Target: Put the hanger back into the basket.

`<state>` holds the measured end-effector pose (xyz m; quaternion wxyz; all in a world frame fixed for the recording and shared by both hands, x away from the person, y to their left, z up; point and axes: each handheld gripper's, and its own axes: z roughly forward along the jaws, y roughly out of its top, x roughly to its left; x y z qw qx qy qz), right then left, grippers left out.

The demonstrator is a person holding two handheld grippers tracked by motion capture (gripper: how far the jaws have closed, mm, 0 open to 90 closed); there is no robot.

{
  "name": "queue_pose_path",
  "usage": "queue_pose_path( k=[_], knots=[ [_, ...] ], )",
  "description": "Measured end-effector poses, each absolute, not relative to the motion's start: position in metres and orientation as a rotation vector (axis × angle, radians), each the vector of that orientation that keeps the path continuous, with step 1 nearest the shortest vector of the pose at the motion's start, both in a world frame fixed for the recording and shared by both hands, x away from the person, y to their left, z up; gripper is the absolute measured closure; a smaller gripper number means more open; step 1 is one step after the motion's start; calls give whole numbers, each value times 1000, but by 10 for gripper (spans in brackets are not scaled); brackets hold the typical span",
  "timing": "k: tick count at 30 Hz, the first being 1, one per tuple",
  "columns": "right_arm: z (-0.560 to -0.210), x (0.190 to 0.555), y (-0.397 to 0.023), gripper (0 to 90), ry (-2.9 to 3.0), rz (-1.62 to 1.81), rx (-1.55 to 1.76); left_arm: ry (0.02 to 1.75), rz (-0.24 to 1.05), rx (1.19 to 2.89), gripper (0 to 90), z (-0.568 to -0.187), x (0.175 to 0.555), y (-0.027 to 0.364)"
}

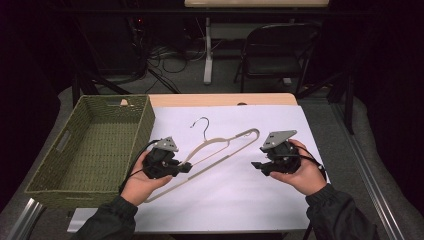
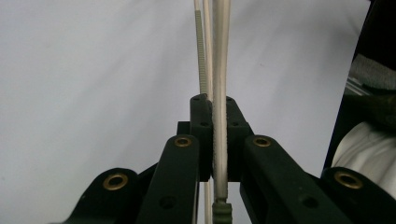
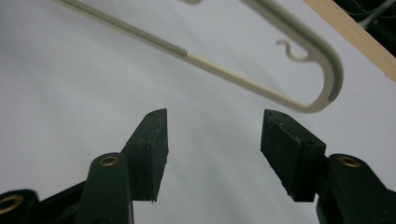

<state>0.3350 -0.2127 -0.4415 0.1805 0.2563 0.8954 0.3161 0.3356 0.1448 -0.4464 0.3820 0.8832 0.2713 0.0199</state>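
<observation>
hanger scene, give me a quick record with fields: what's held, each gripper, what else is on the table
held: hanger, cream plastic with a metal hook, gripped near one end
left gripper: shut on the hanger's bar
right gripper: open, nothing between the jaws, apart from the hanger's far end
surface: white sheet over a wooden table
other: green woven basket at the left, nothing visible in it
</observation>
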Motion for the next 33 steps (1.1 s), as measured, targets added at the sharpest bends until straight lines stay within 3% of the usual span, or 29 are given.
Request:
queue_pose_path(
  k=[9,24,33],
  knots=[
    [-456,331,-221,427,2507,929,789,716,148,2218,873,-414,330,162],
    [-478,329,-235,433,2484,941,897,803,285,2178,874,-372,332,229],
    [-486,328,-236,435,2476,954,935,870,306,2173,873,-369,341,269]
  ],
)
